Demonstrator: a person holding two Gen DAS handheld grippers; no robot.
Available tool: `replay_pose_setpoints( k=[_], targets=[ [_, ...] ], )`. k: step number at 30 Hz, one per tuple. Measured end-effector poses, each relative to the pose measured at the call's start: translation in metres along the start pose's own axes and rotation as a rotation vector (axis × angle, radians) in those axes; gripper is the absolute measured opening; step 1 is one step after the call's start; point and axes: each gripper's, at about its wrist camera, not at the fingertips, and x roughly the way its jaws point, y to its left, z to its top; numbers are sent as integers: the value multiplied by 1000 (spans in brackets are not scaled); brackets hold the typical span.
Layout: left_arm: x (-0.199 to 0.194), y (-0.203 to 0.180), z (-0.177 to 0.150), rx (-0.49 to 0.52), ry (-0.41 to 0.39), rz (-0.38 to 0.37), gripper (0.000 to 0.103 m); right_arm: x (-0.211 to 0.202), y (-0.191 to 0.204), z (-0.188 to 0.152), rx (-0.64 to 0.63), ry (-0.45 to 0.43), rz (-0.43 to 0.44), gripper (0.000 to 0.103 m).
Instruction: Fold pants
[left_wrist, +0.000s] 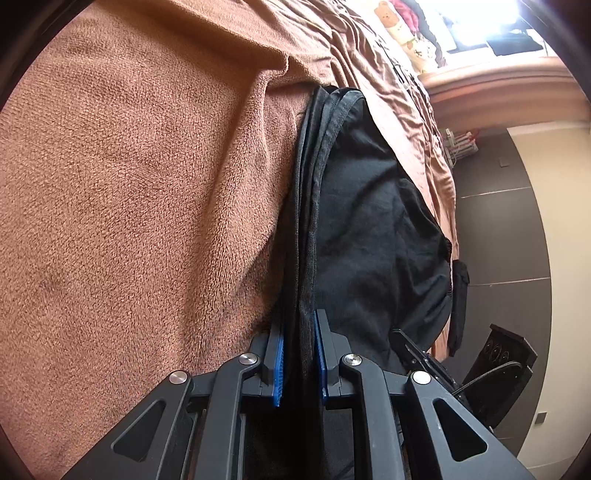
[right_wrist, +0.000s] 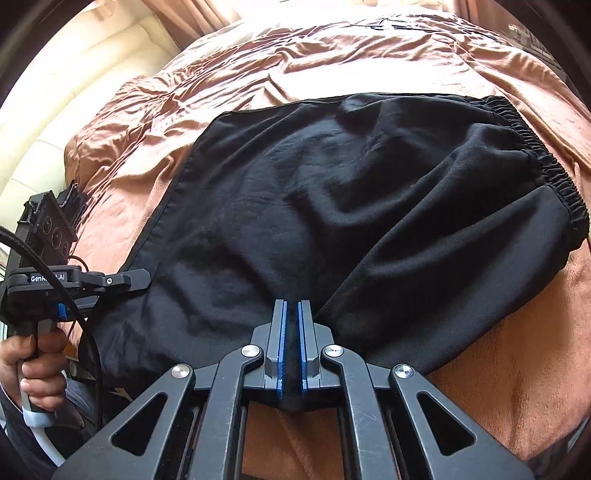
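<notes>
The black pants (right_wrist: 332, 206) lie folded on a brown bed, with the elastic waistband (right_wrist: 554, 173) at the right. My right gripper (right_wrist: 291, 303) is shut on the near edge of the pants, and black cloth fills the gap between its blue pads. My left gripper (left_wrist: 300, 321) is shut on the stacked hem edges of the pants (left_wrist: 369, 221). In the right wrist view the left gripper (right_wrist: 142, 277) bites the pants' left edge, and a hand (right_wrist: 37, 354) holds its handle. One finger (left_wrist: 410, 345) of the right gripper shows at the lower right of the left wrist view.
A brown terry blanket (left_wrist: 129, 203) covers the near part of the bed and a creased satin bedspread (right_wrist: 221, 74) the far part. A cream padded wall (right_wrist: 74, 92) runs along the left. Beyond the bed's edge is dark floor (left_wrist: 498, 240). Patterned pillows (left_wrist: 399, 26) lie far off.
</notes>
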Motion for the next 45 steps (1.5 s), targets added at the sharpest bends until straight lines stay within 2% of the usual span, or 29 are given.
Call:
replay_pose_setpoints(
  k=[10, 16, 22, 24, 29, 30, 31, 34, 35, 45],
  targets=[
    [-24, -28, 2, 13, -40, -42, 8, -8, -5, -6, 10, 15, 31, 1],
    [-36, -59, 2, 41, -66, -49, 8, -19, -10, -5, 25, 21, 78, 1],
    [-42, -93, 5, 73, -77, -55, 8, -54, -21, -2, 43, -49, 123, 1],
    [-41, -105, 7, 87, -78, -51, 8, -69, -26, -2, 48, -79, 132, 5],
    [-36, -138, 10, 127, -74, -53, 8, -99, -48, -4, 76, -135, 126, 6],
    [-34, -144, 10, 135, -71, -54, 8, -104, -53, -5, 84, -144, 124, 7],
    [-32, -150, 10, 144, -69, -52, 8, -109, -58, -7, 95, -153, 125, 13],
    [-23, -169, 11, 168, -61, -36, 8, -124, -68, -12, 119, -186, 135, 37],
    [-18, -174, 12, 175, -58, -29, 8, -128, -74, -13, 129, -200, 133, 43],
    [32, -228, 11, 238, 9, 4, 8, -165, -125, -34, 235, -268, 148, 43]
  ],
)
